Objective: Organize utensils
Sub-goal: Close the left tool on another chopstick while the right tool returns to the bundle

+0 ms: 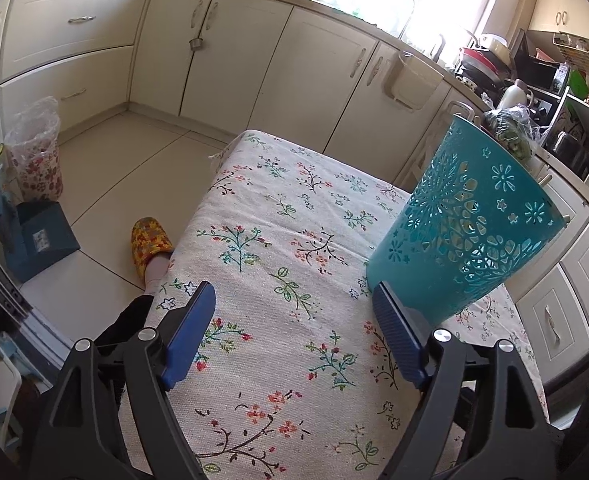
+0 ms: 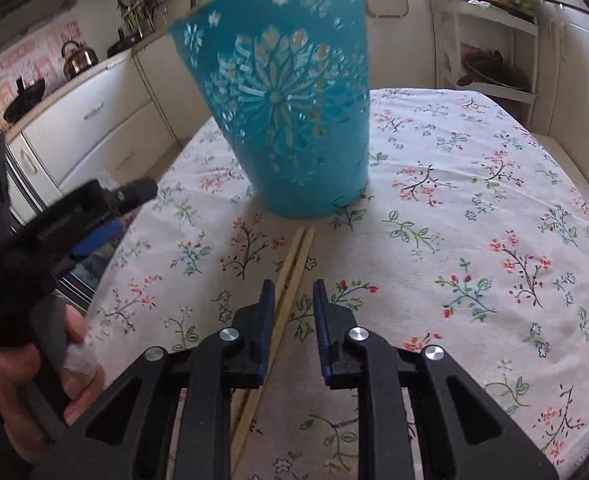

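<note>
Right now the teal perforated plastic basket (image 2: 298, 120) stands upright on the floral tablecloth (image 2: 474, 200), wide rim up, cut-out flower pattern on its wall, w/ a pair of wooden chopsticks (image 2: 290, 276) lying flat on the cloth just in front of its base, tips near but not touching the basket, running back toward the camera. Right gripper (image 2: 294, 292) sits low over the cloth w/ jaws a narrow gap apart; the chopsticks pass beside and under its left finger, and no pad presses on them, so nothing's pinched. Left gripper (image 1: 294, 300) hovers over bare tablecloth, jaws spread wide, empty; its right finger (image 1: 398, 340) is just beside the basket's (image 1: 462, 220) base, contact can't be told. In the right wrist view the left gripper's body (image 2: 74, 216) shows at the left edge, held by a hand (image 2: 34, 380) w/ a bandaged finger. Bkgd: cream kitchen cabinets (image 1: 254, 60), a kettle (image 2: 79, 58) on the counter, a foot in a yellow patterned slipper (image 1: 150, 244) on the tiled floor beside the table
</note>
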### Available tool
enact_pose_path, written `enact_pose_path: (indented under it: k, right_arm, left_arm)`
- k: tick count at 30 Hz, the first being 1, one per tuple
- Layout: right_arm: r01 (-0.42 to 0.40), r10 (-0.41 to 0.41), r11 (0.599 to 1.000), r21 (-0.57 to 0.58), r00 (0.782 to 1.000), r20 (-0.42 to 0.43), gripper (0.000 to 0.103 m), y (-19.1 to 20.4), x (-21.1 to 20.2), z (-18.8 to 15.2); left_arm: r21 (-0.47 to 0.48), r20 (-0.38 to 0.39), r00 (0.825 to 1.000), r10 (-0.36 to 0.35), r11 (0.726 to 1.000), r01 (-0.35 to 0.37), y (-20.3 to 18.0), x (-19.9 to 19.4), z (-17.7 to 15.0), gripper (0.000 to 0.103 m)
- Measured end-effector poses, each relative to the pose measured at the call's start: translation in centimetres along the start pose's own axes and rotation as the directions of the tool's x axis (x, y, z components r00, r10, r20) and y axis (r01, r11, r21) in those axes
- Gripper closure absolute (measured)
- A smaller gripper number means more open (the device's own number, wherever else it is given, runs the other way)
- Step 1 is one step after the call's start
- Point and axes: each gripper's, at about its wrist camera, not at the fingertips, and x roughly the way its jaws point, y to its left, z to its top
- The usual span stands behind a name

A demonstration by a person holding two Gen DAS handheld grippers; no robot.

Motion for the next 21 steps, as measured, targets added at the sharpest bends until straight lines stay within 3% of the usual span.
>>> enact_pose_path:
  k: [11, 21]
  right_arm:
    - [0.073, -0.079, 0.99, -0.122, 0.996, -0.045, 0.09, 1.4, 0.9, -0.2]
    - [0.082, -0.093, 0.985, -0.154, 0.994, -0.061, 0.093, -0.9, -0.3, -0.5]
  left_arm:
    - [0.002, -0.004, 1.0, -0.008, 1.0, 0.008, 0.0, 0.2, 0.0, 0.025]
    - [0.008, -0.009, 1.0, -0.006, 1.0, 0.006, -0.2, 0.4, 0.0, 0.024]
